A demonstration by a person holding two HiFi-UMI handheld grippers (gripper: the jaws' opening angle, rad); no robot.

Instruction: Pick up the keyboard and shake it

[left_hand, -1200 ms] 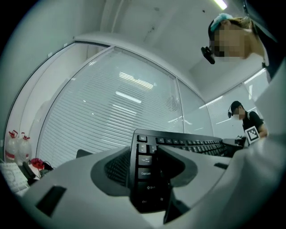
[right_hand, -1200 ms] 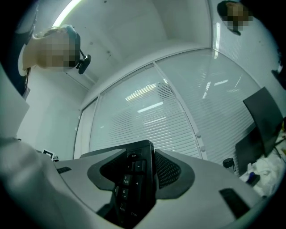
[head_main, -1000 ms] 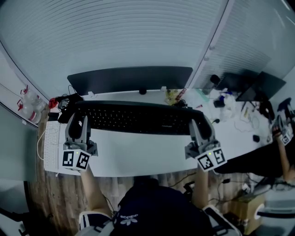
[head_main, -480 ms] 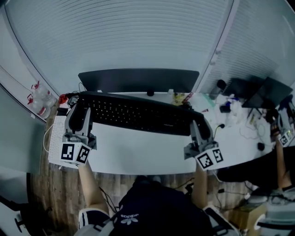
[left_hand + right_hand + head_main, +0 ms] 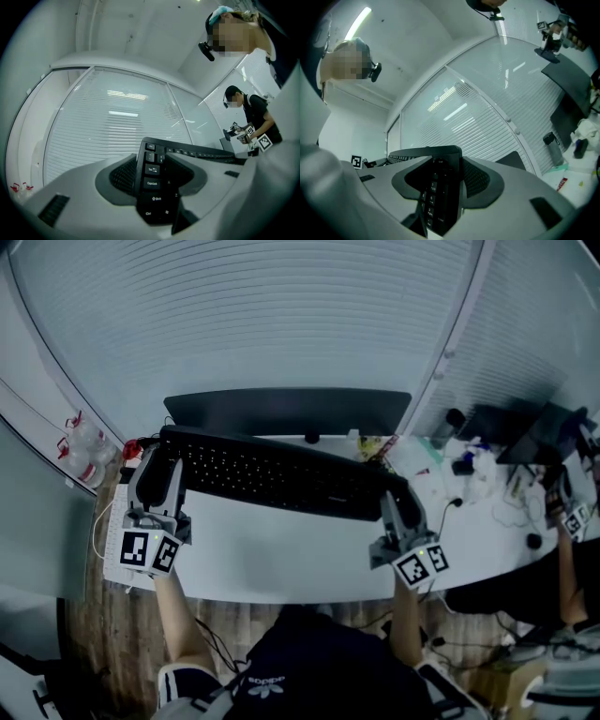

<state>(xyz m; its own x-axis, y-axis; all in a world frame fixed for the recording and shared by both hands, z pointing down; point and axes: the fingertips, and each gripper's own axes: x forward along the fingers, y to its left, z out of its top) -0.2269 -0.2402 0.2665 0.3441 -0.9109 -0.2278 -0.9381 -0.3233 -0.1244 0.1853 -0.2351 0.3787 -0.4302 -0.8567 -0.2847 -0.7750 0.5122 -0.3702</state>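
The black keyboard (image 5: 281, 479) is hanging lifted over the white tabletop (image 5: 281, 563), just in front of the dark monitor (image 5: 286, 411). Its long axis is running left to right across the person, and its key face is pointing up. In the head view its left end is sitting farther away than its right end. The left claw (image 5: 161, 463) is clenching the left short end, where the Tab, Caps Lock, Shift and Ctrl keys are showing between its jaws. The right claw (image 5: 395, 497) is clenching the opposite, number-pad end.
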